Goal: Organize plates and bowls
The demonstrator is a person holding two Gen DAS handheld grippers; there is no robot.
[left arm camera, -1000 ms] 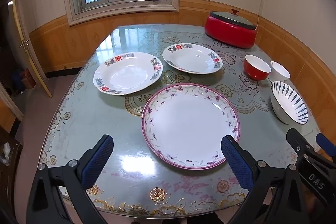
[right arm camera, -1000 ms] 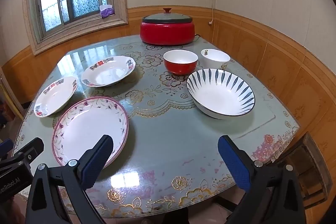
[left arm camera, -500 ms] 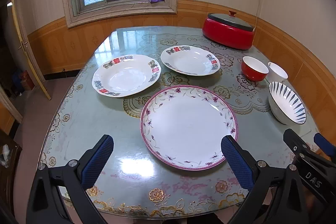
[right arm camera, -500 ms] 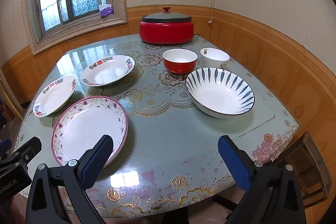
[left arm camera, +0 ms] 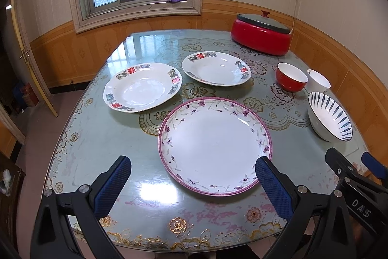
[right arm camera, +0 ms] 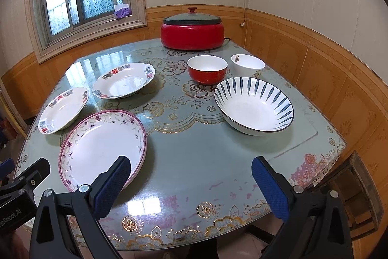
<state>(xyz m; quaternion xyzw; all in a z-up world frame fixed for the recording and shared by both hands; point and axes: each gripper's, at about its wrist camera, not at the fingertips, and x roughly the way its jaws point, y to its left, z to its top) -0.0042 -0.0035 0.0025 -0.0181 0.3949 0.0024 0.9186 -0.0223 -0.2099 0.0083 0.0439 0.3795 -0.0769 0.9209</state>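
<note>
The white bowl point(left arm camera: 318, 83) sits partly hidden behind the red bowl point(left arm camera: 291, 77).

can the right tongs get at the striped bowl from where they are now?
Probably yes. The right tongs are open and empty, and the striped bowl stands apart from the red bowl, with only bare table between.

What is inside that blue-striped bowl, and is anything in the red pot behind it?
The blue-striped bowl is empty: its white bottom shows bare. The red pot at the table's far edge has a grey lid on it, so its inside cannot be seen.
</note>
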